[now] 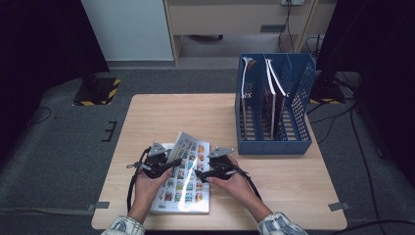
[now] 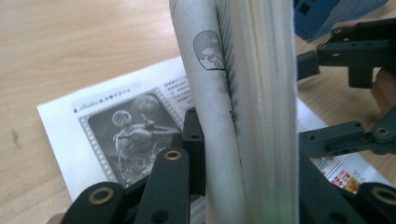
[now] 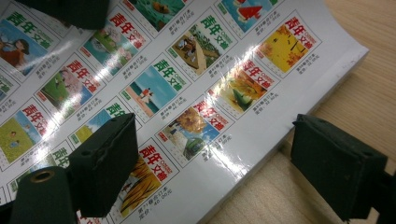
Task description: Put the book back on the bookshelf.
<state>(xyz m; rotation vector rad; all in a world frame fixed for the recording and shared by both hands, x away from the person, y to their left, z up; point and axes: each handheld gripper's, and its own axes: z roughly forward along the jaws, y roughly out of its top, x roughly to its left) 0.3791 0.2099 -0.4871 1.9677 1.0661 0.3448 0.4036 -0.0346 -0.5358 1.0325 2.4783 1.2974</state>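
A magazine [image 1: 185, 180] with rows of small colourful cover pictures lies on the wooden table [image 1: 161, 117], near its front edge. My left gripper [image 1: 169, 165] is shut on the magazine's left side, and a thick bundle of pages [image 2: 247, 84] stands up between its jaws above a black-and-white printed page [image 2: 116, 126]. My right gripper [image 1: 199, 173] is open at the magazine's right side. In the right gripper view one pad [image 3: 105, 163] rests over the glossy cover [image 3: 187, 70] and the other pad [image 3: 336, 165] is over bare wood beyond the edge.
A blue file rack [image 1: 275, 142] stands at the table's back right with two thin books [image 1: 271, 98] upright in it. Its corner [image 2: 327, 14] shows past the lifted pages. Bare wood lies left of and behind the magazine.
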